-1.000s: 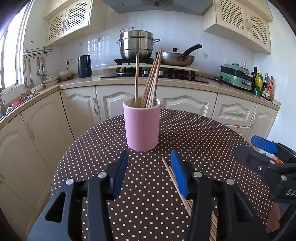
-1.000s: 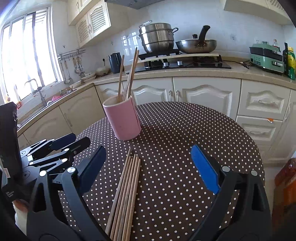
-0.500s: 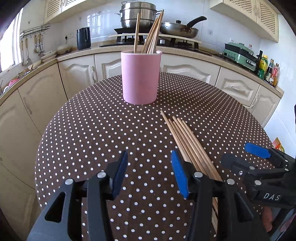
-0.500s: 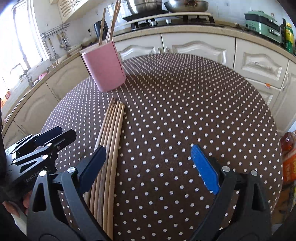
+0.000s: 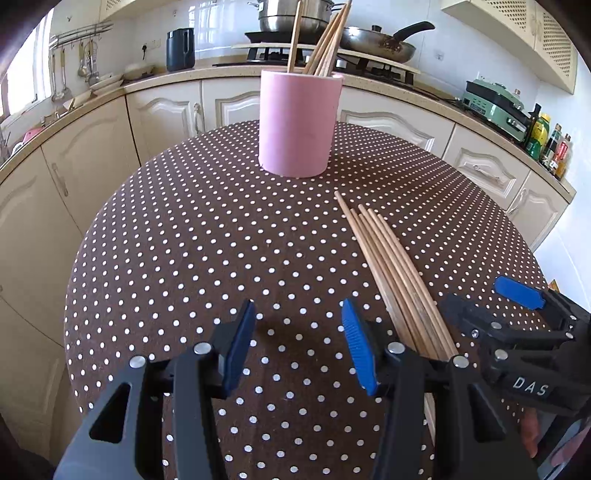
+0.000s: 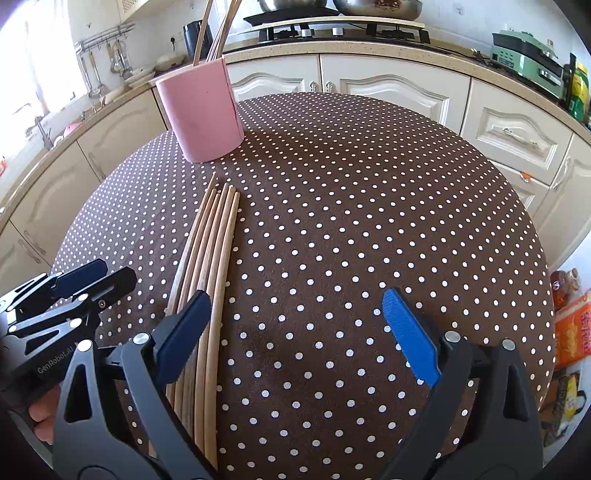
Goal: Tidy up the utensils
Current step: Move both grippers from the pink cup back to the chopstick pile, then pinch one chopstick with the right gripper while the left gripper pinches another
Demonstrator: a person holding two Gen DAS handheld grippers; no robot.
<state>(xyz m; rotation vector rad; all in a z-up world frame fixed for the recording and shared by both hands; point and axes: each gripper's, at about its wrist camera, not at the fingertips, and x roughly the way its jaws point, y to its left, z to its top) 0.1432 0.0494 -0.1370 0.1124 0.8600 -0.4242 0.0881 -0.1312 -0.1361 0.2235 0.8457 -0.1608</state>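
Observation:
A pink cup [image 5: 297,122] [image 6: 199,114] stands upright at the far side of the round brown polka-dot table [image 5: 184,258], with several wooden chopsticks standing in it. More chopsticks [image 5: 391,273] [image 6: 210,266] lie side by side in a bundle on the cloth. My left gripper [image 5: 298,310] hovers low over bare cloth just left of the bundle, open and holding nothing. My right gripper [image 6: 295,299] is open wide. Its left finger [image 6: 184,325] hangs over the near part of the bundle, and nothing is gripped. Each gripper also shows at the other view's edge.
Cream cabinets and a counter curve behind the table. On the counter are a stove with pots [image 5: 284,14] and a pan [image 5: 376,40], a black kettle [image 5: 180,48], a green appliance [image 5: 495,107] and bottles. Orange packets [image 6: 570,332] lie on the floor to the right.
Both grippers have come down and tipped toward the table. The cup now sits higher in each view and more of the lying chopsticks show. The jaw openings look unchanged.

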